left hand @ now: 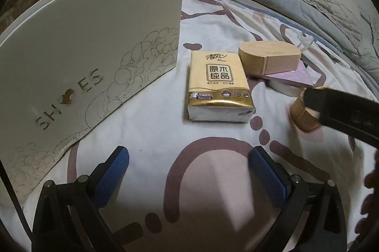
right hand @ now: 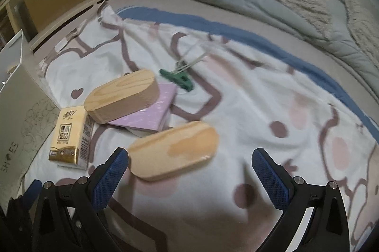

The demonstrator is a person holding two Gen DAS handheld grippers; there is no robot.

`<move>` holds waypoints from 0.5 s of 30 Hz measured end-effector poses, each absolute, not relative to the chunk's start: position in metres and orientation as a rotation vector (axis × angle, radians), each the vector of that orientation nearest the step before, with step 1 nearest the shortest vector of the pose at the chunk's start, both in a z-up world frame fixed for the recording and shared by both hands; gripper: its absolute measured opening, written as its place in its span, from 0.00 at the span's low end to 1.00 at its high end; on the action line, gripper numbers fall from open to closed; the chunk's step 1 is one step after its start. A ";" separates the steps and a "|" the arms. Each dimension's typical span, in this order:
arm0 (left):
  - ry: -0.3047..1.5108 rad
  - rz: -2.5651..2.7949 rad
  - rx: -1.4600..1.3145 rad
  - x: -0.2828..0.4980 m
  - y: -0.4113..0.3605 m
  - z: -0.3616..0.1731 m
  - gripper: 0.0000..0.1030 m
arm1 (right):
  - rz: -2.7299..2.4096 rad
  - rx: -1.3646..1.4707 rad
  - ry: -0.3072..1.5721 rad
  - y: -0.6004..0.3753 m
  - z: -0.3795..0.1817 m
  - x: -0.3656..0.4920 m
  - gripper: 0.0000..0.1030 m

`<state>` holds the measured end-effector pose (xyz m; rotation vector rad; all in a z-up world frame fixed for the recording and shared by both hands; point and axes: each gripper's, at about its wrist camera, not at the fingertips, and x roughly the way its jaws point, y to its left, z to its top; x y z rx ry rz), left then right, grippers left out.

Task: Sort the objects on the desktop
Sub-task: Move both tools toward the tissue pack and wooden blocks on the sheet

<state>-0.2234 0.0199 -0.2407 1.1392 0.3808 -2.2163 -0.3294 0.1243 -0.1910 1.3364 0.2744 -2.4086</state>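
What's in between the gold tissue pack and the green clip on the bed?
In the right wrist view, a wooden oval box resting on a purple packet sits between the tissue pack and the green clip.

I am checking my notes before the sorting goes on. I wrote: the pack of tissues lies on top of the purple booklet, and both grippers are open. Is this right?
One detail is wrong. The right wrist view shows a wooden block on the purple booklet, not the pack of tissues, which lies on the bed sheet. The left gripper and the right gripper are both open.
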 end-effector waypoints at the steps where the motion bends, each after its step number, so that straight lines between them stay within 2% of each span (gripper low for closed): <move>1: 0.382 -2.217 1.139 -0.223 0.020 -0.241 1.00 | -2.393 1.352 0.279 0.121 -0.194 -0.331 1.00; 7: 0.379 -2.207 1.157 -0.225 0.020 -0.244 1.00 | -2.402 1.420 0.375 0.108 -0.213 -0.343 1.00; 10: 0.370 -2.202 1.164 -0.226 0.020 -0.244 1.00 | -2.396 1.423 0.317 0.120 -0.214 -0.344 1.00; 15: 0.384 -2.212 1.155 -0.223 0.019 -0.243 1.00 | -2.501 1.414 0.339 0.150 -0.212 -0.343 1.00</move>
